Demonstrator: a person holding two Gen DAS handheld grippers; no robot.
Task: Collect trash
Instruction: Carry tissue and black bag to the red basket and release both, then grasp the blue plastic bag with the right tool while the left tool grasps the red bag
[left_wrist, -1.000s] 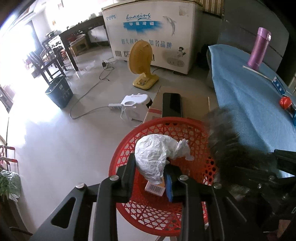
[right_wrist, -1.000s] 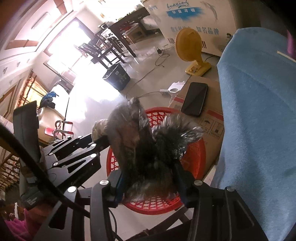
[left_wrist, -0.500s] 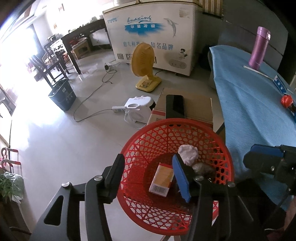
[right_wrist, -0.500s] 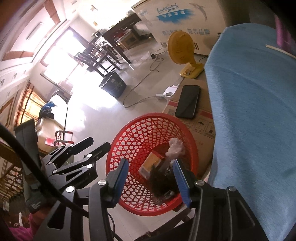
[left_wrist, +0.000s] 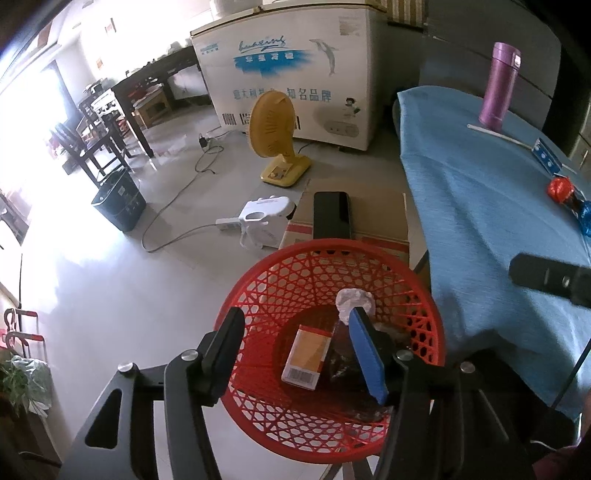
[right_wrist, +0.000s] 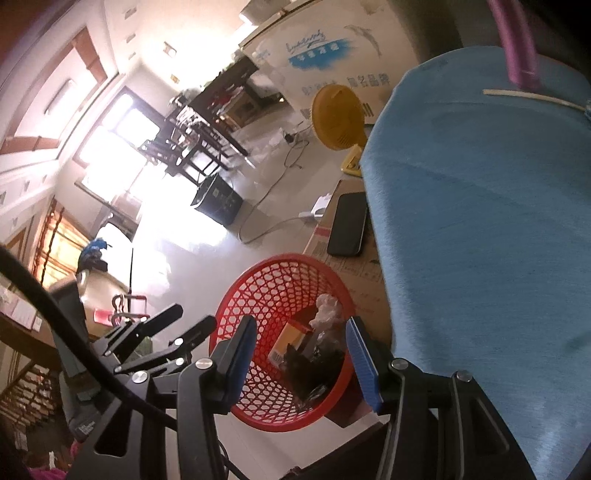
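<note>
Hanging over the red basket (left_wrist: 258, 280), the left gripper (left_wrist: 295, 347) has its jaws apart with nothing pressed between them; they have just been opening. Far to the left in this view a dark bin (left_wrist: 118, 201) stands on the floor, and next to it a cable runs to a white appliance (left_wrist: 264, 218). Behind them a yellow fan (left_wrist: 275, 127) stands before a white chest freezer (left_wrist: 295, 70). A black phone (left_wrist: 331, 215) lies on a cardboard box (left_wrist: 380, 221) just behind the basket.

Inside the basket lies the trash: an orange and white carton (left_wrist: 306, 356) with a barcode on the left, a dark crumpled wrapper (left_wrist: 341, 360) touching it, and a white crumpled paper ball (left_wrist: 354, 299) at the back.

On the right the table (left_wrist: 480, 206) has a blue cloth. A purple bottle (left_wrist: 498, 88) stands upright on it, and near its right edge lie a red wrapper (left_wrist: 559, 188) and a blue wrapper (left_wrist: 585, 218).

In the right wrist view the right gripper (right_wrist: 299, 350) is also over the basket (right_wrist: 236, 325), beside the table (right_wrist: 480, 221). Its jaws are open and empty, and the same carton (right_wrist: 284, 341), dark wrapper (right_wrist: 314, 369) and paper ball (right_wrist: 327, 306) lie below. The left gripper (right_wrist: 162, 339) shows at the left.
</note>
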